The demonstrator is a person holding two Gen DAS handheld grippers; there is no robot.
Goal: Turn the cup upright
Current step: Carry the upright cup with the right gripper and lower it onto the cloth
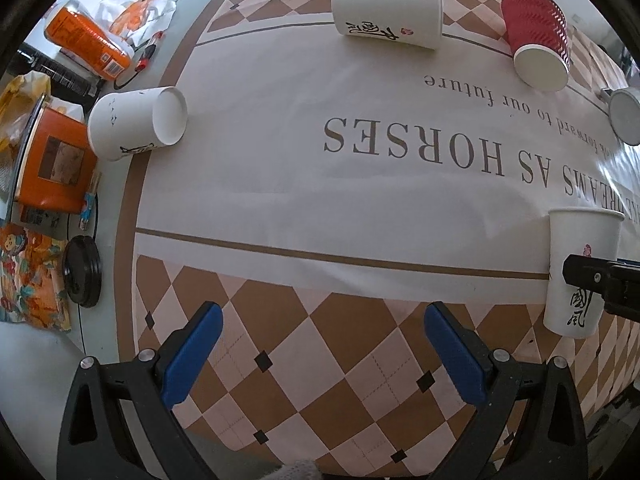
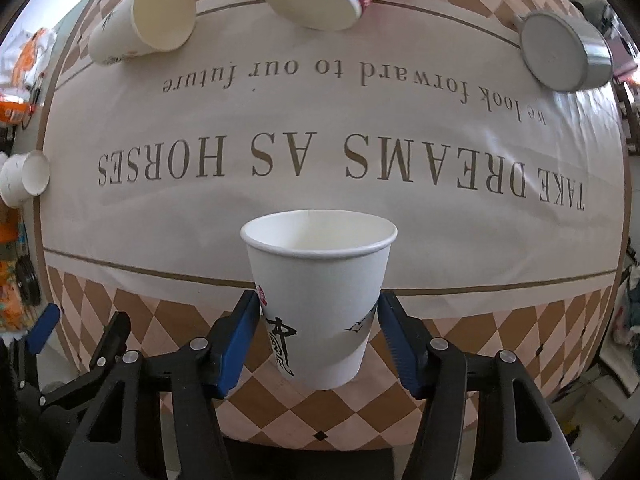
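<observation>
A white paper cup [image 2: 320, 300] with black calligraphy stands upright on the checkered part of the tablecloth, mouth up. My right gripper [image 2: 320, 320] has its blue pads on both sides of the cup, touching its walls. The same cup shows in the left wrist view [image 1: 576, 272] at the right, with the right gripper's black finger in front of it. My left gripper [image 1: 324, 344] is open and empty above the checkered cloth. Two white cups [image 1: 388, 12] [image 1: 136, 124] and a red ribbed cup [image 1: 536, 36] lie on their sides farther back.
A metal mug [image 2: 560, 52] lies on its side at the far right. Left of the cloth are an orange bottle [image 1: 88, 40], an orange box [image 1: 56, 164], a black lid [image 1: 82, 270] and wrappers. The tablecloth [image 1: 320, 184] bears large lettering.
</observation>
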